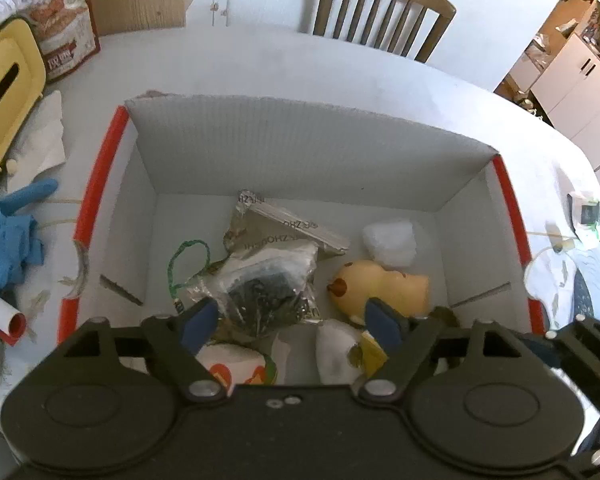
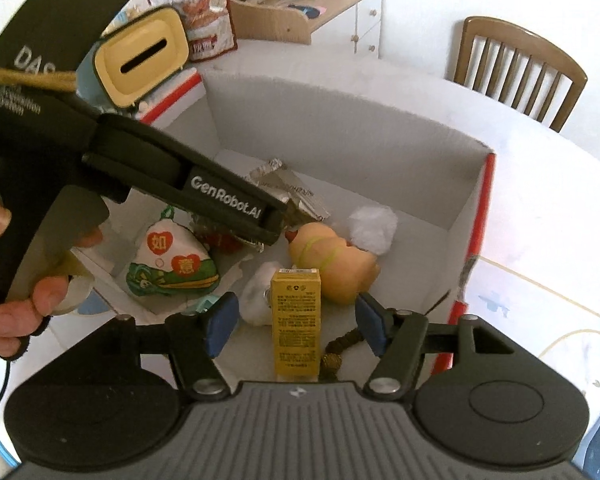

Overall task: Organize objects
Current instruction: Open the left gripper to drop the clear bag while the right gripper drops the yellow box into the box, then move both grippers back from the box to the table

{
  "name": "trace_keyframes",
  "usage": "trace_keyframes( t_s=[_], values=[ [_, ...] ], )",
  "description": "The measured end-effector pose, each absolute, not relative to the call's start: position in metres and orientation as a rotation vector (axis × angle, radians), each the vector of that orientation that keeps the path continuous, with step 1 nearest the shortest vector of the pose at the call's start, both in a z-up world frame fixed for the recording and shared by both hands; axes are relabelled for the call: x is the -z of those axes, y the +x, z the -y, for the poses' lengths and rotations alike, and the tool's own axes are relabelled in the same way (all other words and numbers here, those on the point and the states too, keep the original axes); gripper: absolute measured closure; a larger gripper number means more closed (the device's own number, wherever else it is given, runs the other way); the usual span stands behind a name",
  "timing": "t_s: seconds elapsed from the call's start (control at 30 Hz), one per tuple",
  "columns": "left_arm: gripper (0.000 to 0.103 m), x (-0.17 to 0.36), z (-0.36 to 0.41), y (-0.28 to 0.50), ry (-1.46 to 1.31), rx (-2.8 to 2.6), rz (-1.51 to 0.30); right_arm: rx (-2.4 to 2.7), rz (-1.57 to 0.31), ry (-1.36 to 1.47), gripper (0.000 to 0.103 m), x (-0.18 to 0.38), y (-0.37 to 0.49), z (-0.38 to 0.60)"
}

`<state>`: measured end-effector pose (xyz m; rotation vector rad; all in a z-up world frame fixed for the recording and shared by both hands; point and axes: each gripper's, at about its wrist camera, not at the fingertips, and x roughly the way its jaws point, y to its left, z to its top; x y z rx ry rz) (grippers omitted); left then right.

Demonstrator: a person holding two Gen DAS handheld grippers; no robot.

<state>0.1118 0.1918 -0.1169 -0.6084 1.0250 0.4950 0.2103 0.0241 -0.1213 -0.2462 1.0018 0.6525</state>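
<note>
Left wrist view: left gripper (image 1: 288,322) spread wide over a white cardboard box (image 1: 300,148) with red rims, nothing between its blue pads (image 1: 198,320). Below the jaws, centre frame, a clear bag of dark bits (image 1: 266,294) lying on a crumpled silver foil pouch (image 1: 268,228); a green cord loop (image 1: 188,258) to its left. Right of centre, a yellow rubber duck (image 1: 380,286) on its side, with a white fluffy wad (image 1: 390,242) just above it. Only here: blue gloves (image 1: 8,236) on the table at left edge, a yellow slotted case (image 1: 8,84) upper left, a snack bag (image 1: 52,16) behind it, a wooden chair (image 1: 384,12) at top.

Right wrist view: right gripper (image 2: 296,326) likewise parted, pads clear of everything. Between and below them, lower centre, a yellow carton (image 2: 296,320) with fine print, upright against the near wall, touching neither pad; in the other view only its corner shows. Brown beads (image 2: 338,350) just right of it. Only here in full: a white stuffed charm (image 2: 172,260) with red hearts and green trim, left of centre. Also the left tool's black body crossing from upper left, held by a hand (image 2: 24,300) at left edge. Duck beyond the carton, its beak toward the foil.
</note>
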Motion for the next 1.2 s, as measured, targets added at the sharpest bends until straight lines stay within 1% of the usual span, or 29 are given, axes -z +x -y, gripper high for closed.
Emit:
trace_keyframes(
  t_s=[0.17, 0.2, 0.27, 0.33, 0.37, 0.5, 0.53, 0.57, 0.6, 0.7, 0.8, 0.87, 1.2],
  values=[
    [0.02, 0.097, -0.185, 0.1, -0.576, -0.51, -0.992, -0.65, -0.975, -0.213, 0.037, 0.106, 0.202, -0.01],
    [0.019, 0.093, -0.183, 0.098, -0.568, -0.514, -0.983, -0.65, -0.968, -0.209, 0.034, 0.103, 0.2, -0.008],
    [0.018, 0.085, -0.178, 0.095, -0.552, -0.518, -0.966, -0.651, -0.952, -0.198, 0.032, 0.097, 0.195, -0.004],
    [0.013, 0.079, -0.17, 0.093, -0.509, -0.53, -0.945, -0.65, -0.939, -0.187, 0.032, 0.092, 0.19, 0.001],
    [0.013, 0.076, -0.165, 0.09, -0.49, -0.537, -0.938, -0.645, -0.932, -0.178, 0.032, 0.089, 0.188, 0.003],
    [0.013, 0.067, -0.156, 0.084, -0.462, -0.536, -0.914, -0.645, -0.913, -0.149, 0.031, 0.077, 0.179, 0.012],
    [0.012, 0.064, -0.153, 0.083, -0.457, -0.533, -0.911, -0.645, -0.907, -0.149, 0.03, 0.074, 0.176, 0.014],
    [0.012, 0.063, -0.149, 0.082, -0.453, -0.531, -0.907, -0.646, -0.9, -0.148, 0.027, 0.071, 0.173, 0.016],
    [0.011, 0.061, -0.146, 0.08, -0.45, -0.528, -0.903, -0.647, -0.893, -0.146, 0.024, 0.068, 0.17, 0.018],
    [0.007, 0.055, -0.136, 0.075, -0.431, -0.519, -0.894, -0.652, -0.884, -0.131, 0.023, 0.061, 0.162, 0.026],
    [0.001, 0.051, -0.125, 0.072, -0.415, -0.511, -0.885, -0.646, -0.879, -0.134, 0.021, 0.057, 0.152, 0.033],
    [0.001, 0.049, -0.118, 0.071, -0.401, -0.506, -0.879, -0.642, -0.876, -0.132, 0.02, 0.055, 0.147, 0.04],
    [0.0, 0.038, -0.079, 0.089, -0.369, -0.51, -0.874, -0.603, -0.864, -0.09, 0.019, 0.049, 0.137, 0.09]
  ],
)
